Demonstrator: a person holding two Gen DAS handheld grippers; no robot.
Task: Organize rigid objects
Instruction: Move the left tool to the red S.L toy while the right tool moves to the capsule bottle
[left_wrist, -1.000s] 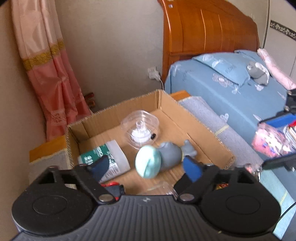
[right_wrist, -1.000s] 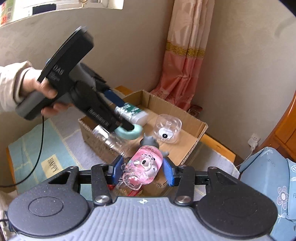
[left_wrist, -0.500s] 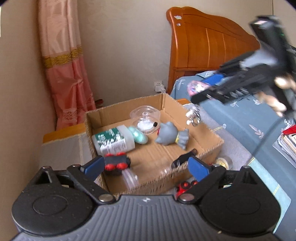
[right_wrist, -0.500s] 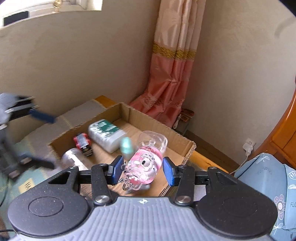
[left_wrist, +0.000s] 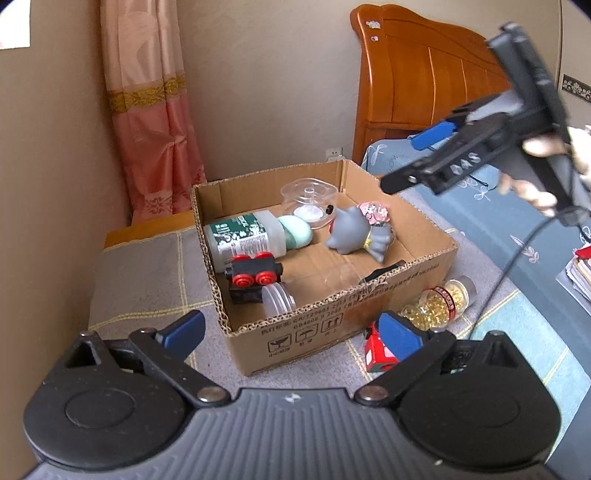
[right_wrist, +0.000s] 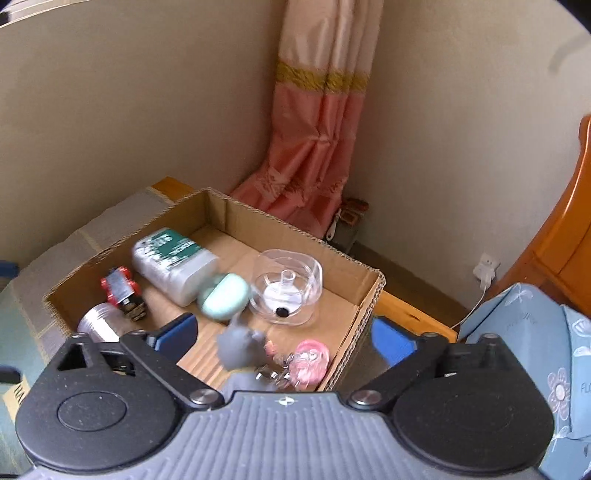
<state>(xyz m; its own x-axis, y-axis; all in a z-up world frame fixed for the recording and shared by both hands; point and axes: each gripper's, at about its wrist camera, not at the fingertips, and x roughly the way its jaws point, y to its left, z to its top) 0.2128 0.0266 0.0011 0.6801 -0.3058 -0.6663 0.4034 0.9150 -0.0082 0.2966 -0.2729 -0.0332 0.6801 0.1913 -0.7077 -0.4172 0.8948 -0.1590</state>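
A cardboard box (left_wrist: 332, 325) (right_wrist: 369, 295) holds a white-and-green bottle (left_wrist: 243, 236) (right_wrist: 170, 262), a mint case (left_wrist: 295, 232) (right_wrist: 223, 295), a clear container (left_wrist: 308, 199) (right_wrist: 286, 284), a grey toy (left_wrist: 354, 232) (right_wrist: 240, 347), a black-and-red train car (left_wrist: 251, 277) (right_wrist: 120, 288) and a pink keychain (left_wrist: 373, 212) (right_wrist: 308, 363) lying by the grey toy. My right gripper (right_wrist: 282, 338) (left_wrist: 406, 162) is open and empty above the box. My left gripper (left_wrist: 291, 330) is open and empty in front of the box.
A red toy car (left_wrist: 380, 354) and a jar of yellow capsules (left_wrist: 439, 301) lie on the mat in front of the box. A clear jar (left_wrist: 277, 299) lies in the box's near corner. A wooden bed (left_wrist: 424, 85) stands right; a pink curtain (left_wrist: 147, 122) hangs behind.
My right gripper opened and let the pink keychain fall into the box beside the grey toy. My left gripper drew back from the box and stays open.
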